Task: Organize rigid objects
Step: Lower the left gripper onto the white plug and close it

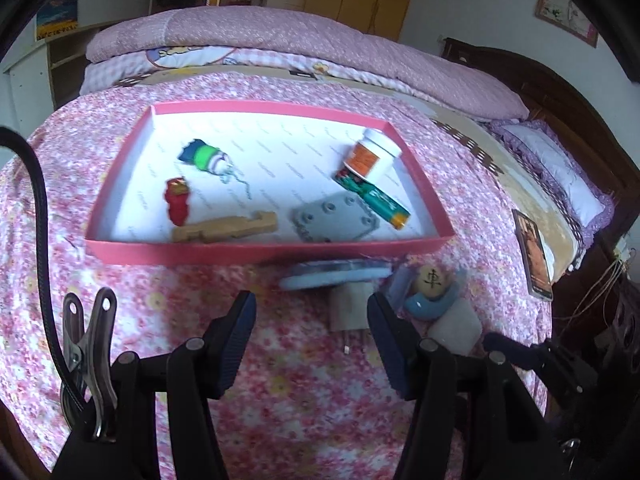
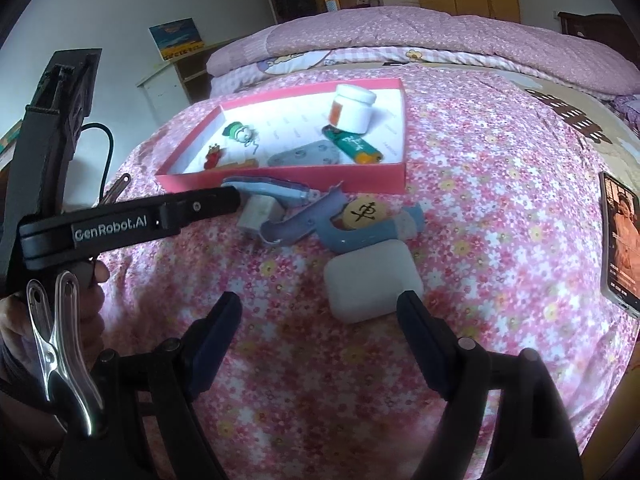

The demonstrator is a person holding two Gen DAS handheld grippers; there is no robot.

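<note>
You are working over a bed [image 1: 160,320] spread with a pink flowered sheet, sorting small hard things into a pink tray [image 1: 264,254]. The tray is already holding a pill bottle [image 1: 374,154], a green and orange lighter [image 1: 380,202], a grey plate with holes [image 1: 334,218], a wooden piece [image 1: 226,232], a red figure [image 1: 178,202] and a green keychain toy [image 1: 206,156]. A cluster is lying just outside the tray's near wall: a blue flat piece [image 1: 332,276], a white charger plug [image 1: 348,310], a wooden chess disc [image 2: 362,212] sitting on a blue holder [image 2: 352,240], and a white earbud case [image 2: 372,280]. Your left hand-held gripper [image 1: 312,340] is standing released, its fingers apart over the sheet, with the charger plug lying just inside the right-hand finger and nothing pressed between the pads. Your right hand-held gripper [image 2: 320,320] is also released and empty, with the earbud case just ahead, touching or nearly touching its right-hand finger. You look to be partway through, lining up the next pick. For the left, the next move is asking you to centre the plug between the pads before clenching, keeping clear of the blue piece behind it. A phone [image 2: 622,240] is lying well apart to the right.
</note>
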